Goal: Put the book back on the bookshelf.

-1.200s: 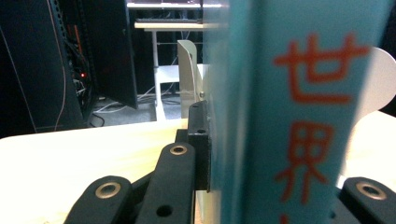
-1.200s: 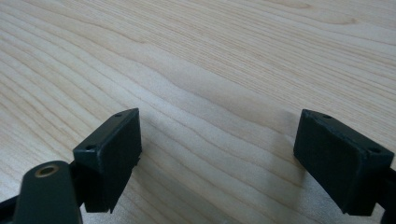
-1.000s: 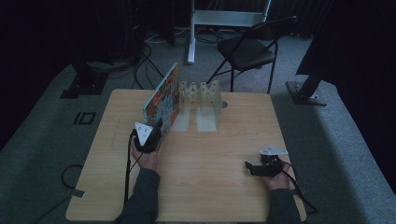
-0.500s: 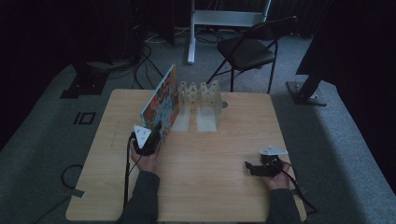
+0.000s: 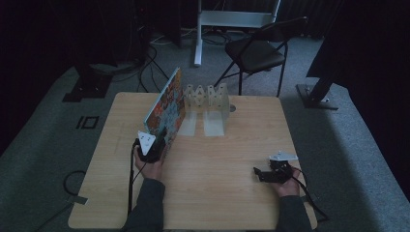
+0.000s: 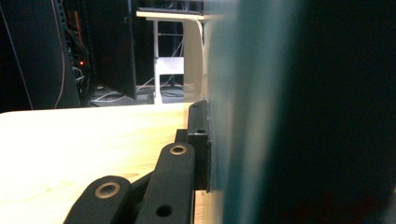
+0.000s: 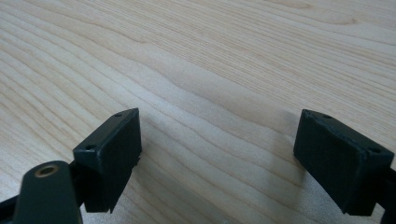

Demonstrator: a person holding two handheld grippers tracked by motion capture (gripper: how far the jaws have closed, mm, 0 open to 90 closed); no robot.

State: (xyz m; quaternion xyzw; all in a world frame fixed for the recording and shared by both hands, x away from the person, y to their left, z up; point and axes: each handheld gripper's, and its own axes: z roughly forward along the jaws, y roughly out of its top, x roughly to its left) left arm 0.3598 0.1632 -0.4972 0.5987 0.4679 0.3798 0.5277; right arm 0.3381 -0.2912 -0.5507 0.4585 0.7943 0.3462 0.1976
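Picture book (image 5: 166,110) is what the work is judged to concern: a thin, flat, stiff-looking board or hardcover held on edge and tilted, its lower edge near the surface (image 5: 217,164) just left of the white rack (image 5: 207,96). It is likely to be light but awkward, since a wide panel pinched at one corner will tend to swing and twist about the grip; a glossy cover may also be slippery (this cannot be confirmed from the frames). A hold near the spine or the middle of the lower edge would be judged steadier than one at a far corner. Its cover is seen as busy and colourful, with orange, blue and yellow patches, while in the left gripper view it (image 6: 243,107) appears as a blurred teal face close against the jaw. The left tool (image 5: 151,145) is pressed together on the book's near lower corner. The right tool (image 5: 270,174) is laid low on the surface well apart from the book, and in the right gripper view (image 7: 219,154) its jaws are seen spread wide over bare wood with nothing between them.
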